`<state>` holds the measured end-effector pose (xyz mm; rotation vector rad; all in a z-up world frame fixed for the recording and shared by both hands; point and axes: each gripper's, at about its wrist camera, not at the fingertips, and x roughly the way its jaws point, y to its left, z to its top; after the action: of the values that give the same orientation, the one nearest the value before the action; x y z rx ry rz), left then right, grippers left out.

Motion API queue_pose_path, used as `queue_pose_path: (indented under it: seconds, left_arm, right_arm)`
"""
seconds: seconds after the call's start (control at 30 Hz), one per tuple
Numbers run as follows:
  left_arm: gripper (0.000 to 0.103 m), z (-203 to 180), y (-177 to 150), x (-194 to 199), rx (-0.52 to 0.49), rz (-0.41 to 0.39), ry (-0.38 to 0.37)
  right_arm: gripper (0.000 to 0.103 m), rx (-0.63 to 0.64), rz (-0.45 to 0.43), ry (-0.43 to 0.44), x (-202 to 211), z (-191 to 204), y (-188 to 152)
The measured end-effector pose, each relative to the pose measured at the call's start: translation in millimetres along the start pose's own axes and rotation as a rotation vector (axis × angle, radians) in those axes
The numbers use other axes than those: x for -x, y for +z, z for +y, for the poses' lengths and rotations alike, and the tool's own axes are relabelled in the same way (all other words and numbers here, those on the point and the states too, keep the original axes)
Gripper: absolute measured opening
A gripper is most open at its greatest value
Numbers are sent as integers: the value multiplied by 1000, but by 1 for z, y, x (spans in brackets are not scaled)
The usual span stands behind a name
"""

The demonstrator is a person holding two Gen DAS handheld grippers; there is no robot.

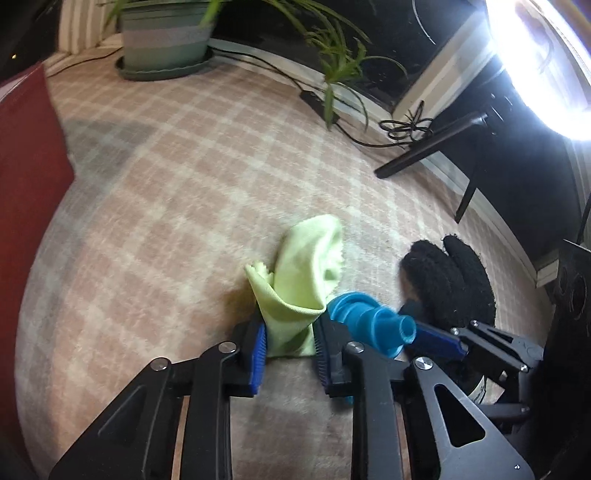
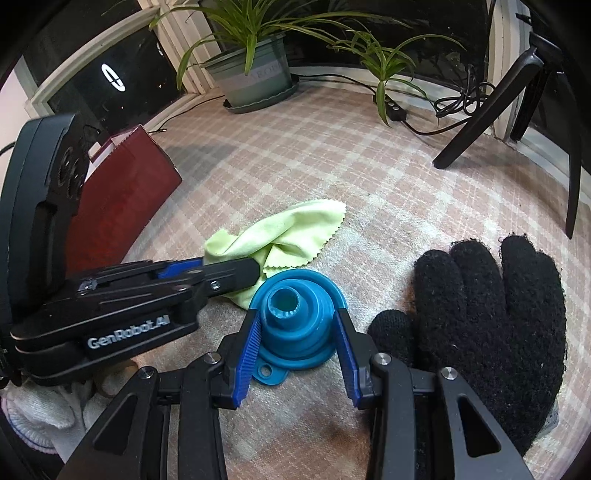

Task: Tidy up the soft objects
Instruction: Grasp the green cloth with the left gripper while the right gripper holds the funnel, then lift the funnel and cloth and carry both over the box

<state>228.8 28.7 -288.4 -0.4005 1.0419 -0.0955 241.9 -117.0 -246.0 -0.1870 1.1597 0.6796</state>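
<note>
Plant in pot; funnel empty, cloth beside it.

Around the green cloth the checked surface lies bare toward the plant pot, leaving wide room to pass. Left of the cloth a dark red box stands as a wall. Just right of the cloth sit the blue funnel and, beyond it, the black glove. Far right of the cloth, black stand legs and coiled cables crowd the edge.
</note>
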Motion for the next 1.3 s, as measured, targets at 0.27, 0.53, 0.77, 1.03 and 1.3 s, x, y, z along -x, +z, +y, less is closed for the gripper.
queue_pose_path:
  seconds: [0.27, 0.53, 0.77, 1.03, 1.3]
  left_arm:
    - [8, -12, 9, -11, -45, -2, 3]
    - [16, -16, 22, -18, -55, -7, -13]
    - [8, -17, 27, -25, -70, -1, 2]
    - [3, -13, 29, -24, -40, -14, -8]
    - [3, 0, 28, -10, 23, -41, -34]
  right_arm:
    - [36, -11, -5, 6, 0, -1, -1]
    - [36, -23, -7, 19, 0, -3, -1]
    - [36, -31, -12, 18, 0, -3, -1]
    - [36, -29, -24, 14, -2, -1, 1]
    - [35, -6, -23, -1, -8, 3, 6]
